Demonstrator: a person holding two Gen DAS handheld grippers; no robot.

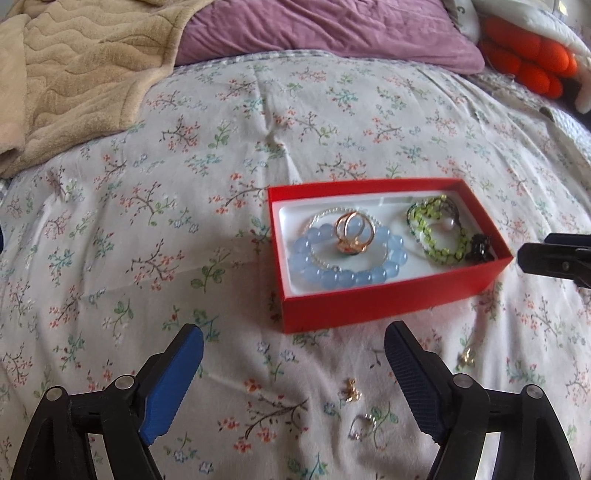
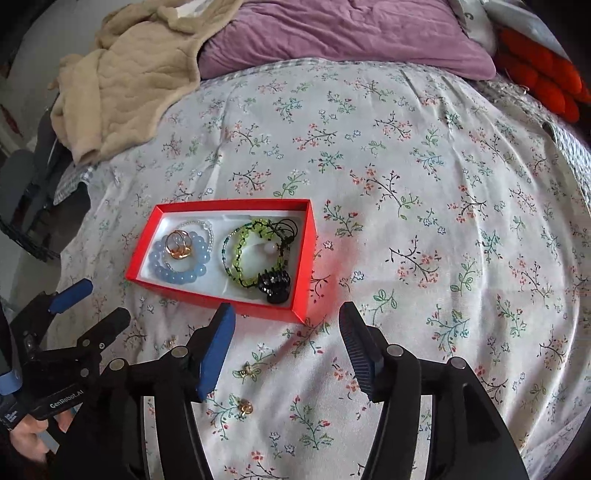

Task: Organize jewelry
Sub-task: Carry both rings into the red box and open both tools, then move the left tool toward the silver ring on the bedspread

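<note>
A red box (image 1: 373, 301) (image 2: 147, 238) lies on the floral bedspread. It holds a blue bead bracelet (image 1: 332, 275) (image 2: 181, 275), gold rings (image 1: 352, 230) (image 2: 179, 245), a green bead bracelet (image 1: 439, 236) (image 2: 240, 258) and a black piece (image 1: 480, 249) (image 2: 275, 284). Small loose pieces lie on the sheet near the box: a gold charm (image 1: 351, 391), a silver ring (image 1: 364, 424), another gold charm (image 1: 466, 357), and two gold pieces (image 2: 248, 370) (image 2: 244, 408). My left gripper (image 1: 293, 349) (image 2: 90, 301) is open and empty. My right gripper (image 2: 286, 325) is open and empty.
A beige blanket (image 1: 66, 66) (image 2: 129, 81) lies at the back left. A purple pillow (image 1: 325, 29) (image 2: 343, 33) lies at the back. An orange thing (image 1: 532, 62) (image 2: 543, 77) is at the back right. The bed's left edge (image 2: 70, 192) drops off beside the box.
</note>
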